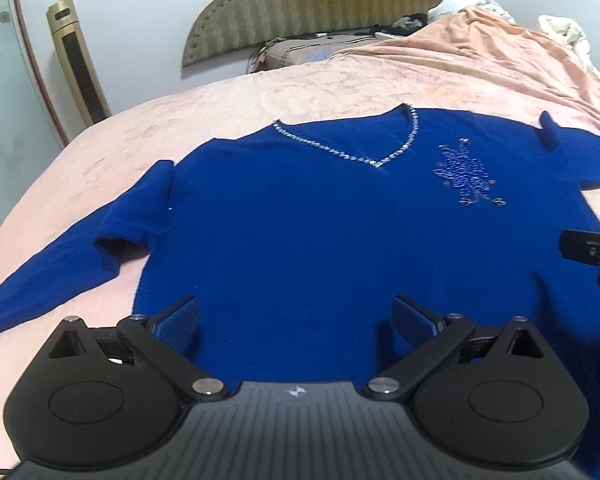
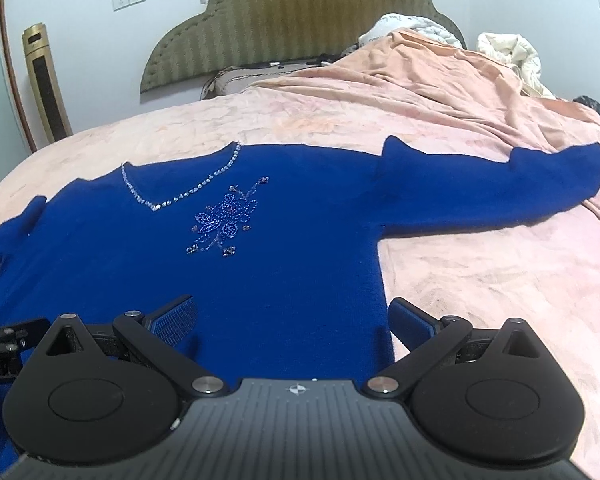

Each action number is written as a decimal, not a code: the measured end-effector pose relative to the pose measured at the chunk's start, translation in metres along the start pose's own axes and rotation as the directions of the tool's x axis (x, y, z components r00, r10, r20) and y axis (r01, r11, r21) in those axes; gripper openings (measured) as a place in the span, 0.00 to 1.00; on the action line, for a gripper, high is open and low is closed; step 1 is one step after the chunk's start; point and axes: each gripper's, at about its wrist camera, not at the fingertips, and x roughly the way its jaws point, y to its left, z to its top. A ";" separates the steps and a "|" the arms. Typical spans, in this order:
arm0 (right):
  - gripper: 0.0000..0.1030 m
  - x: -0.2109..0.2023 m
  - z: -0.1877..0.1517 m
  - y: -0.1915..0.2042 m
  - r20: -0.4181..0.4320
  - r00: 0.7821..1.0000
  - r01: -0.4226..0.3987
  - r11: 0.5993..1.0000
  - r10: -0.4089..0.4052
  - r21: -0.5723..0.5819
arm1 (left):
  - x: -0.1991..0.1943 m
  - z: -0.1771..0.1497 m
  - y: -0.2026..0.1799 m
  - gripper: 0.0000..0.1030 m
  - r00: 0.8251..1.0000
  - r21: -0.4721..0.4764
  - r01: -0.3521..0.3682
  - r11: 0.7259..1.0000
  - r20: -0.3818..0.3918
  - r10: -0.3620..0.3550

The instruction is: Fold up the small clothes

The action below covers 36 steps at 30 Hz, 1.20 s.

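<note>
We are at the very start of the fold, as far as we can judge: the royal-blue knit V-neck sweater (image 1: 320, 216) lies face up and spread flat on the bed's pale pink patterned blanket (image 1: 260, 88), with no part of it turned over yet. Its rhinestone-trimmed neckline (image 1: 352, 148) points to the far side, toward the olive striped padded headboard (image 1: 300, 4), and the beaded blue flower motif (image 2: 222, 220) sits on the chest, to the right of the neckline. The left sleeve (image 1: 60, 272) runs out to the near left, a little rumpled at the shoulder, and the right sleeve (image 2: 520, 184) stretches to the far right, fairly straight. Our left gripper (image 1: 296, 320) hangs over the near hem at the left of the body, its fingers well apart and holding nothing. Our right gripper (image 2: 294, 318) hovers at the near right side edge of the body, fingers likewise spread wide and empty, one over the knit and the other over the blanket. All the folding is left: both sleeves must come in, then the body must be doubled over.
</note>
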 end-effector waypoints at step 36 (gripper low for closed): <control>1.00 -0.010 -0.002 0.004 -0.003 0.984 -0.178 0.984 0.178 -0.030 | 0.017 0.007 -0.020 1.00 0.993 0.005 -0.092 0.996 -0.067 0.092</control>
